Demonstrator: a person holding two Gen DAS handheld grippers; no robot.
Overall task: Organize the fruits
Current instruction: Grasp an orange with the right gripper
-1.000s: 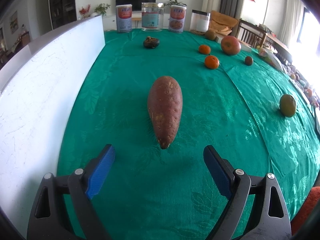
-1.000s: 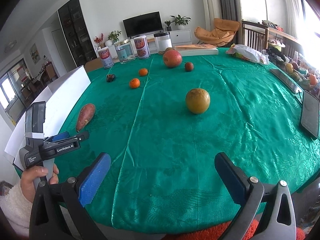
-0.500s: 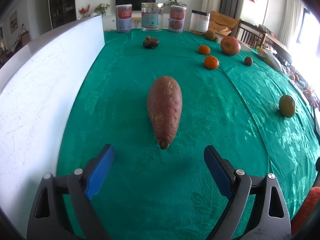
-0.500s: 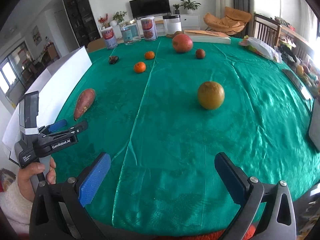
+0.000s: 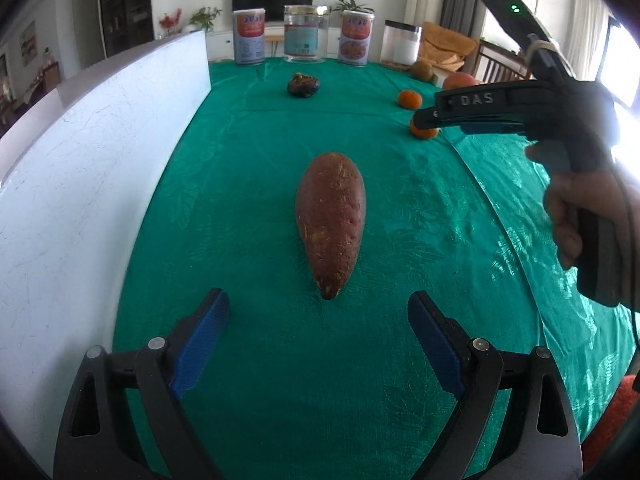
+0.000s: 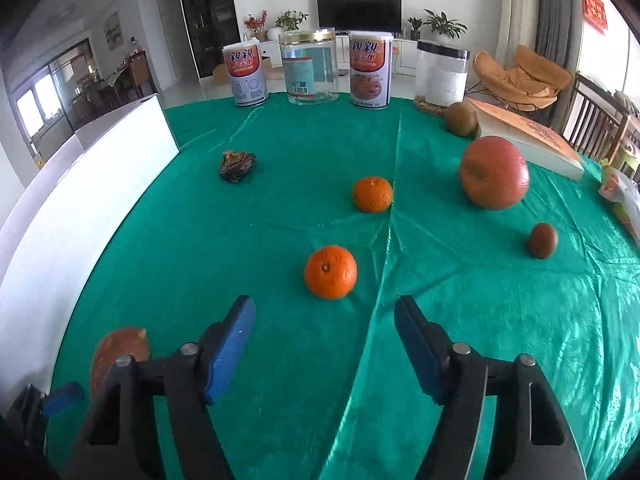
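A reddish sweet potato (image 5: pixel 331 222) lies on the green tablecloth, pointed end toward my left gripper (image 5: pixel 319 330), which stands open just short of it with nothing between its blue pads. My right gripper (image 6: pixel 324 334) hovers just before the nearer orange (image 6: pixel 330 271); its jaws are closing and hold nothing. Farther off lie a second orange (image 6: pixel 372 194), a big red apple (image 6: pixel 493 173), a small brown fruit (image 6: pixel 542 240), a dark mangosteen (image 6: pixel 237 165) and a brown pear (image 6: pixel 461 119). In the left wrist view the right gripper's body reaches in over the nearer orange (image 5: pixel 424 131).
A white board (image 5: pixel 80 168) stands along the table's left edge. Two cans (image 6: pixel 245 74) (image 6: pixel 370 70), a clear jar (image 6: pixel 310 68) and a white canister (image 6: pixel 441 73) line the far edge. A book (image 6: pixel 528 138) lies at the right. A hand (image 5: pixel 580 216) grips the right tool.
My right gripper swept forward and left across the table to the oranges, and its jaws narrowed. It now shows at the right of the left wrist view. The left gripper stayed still.
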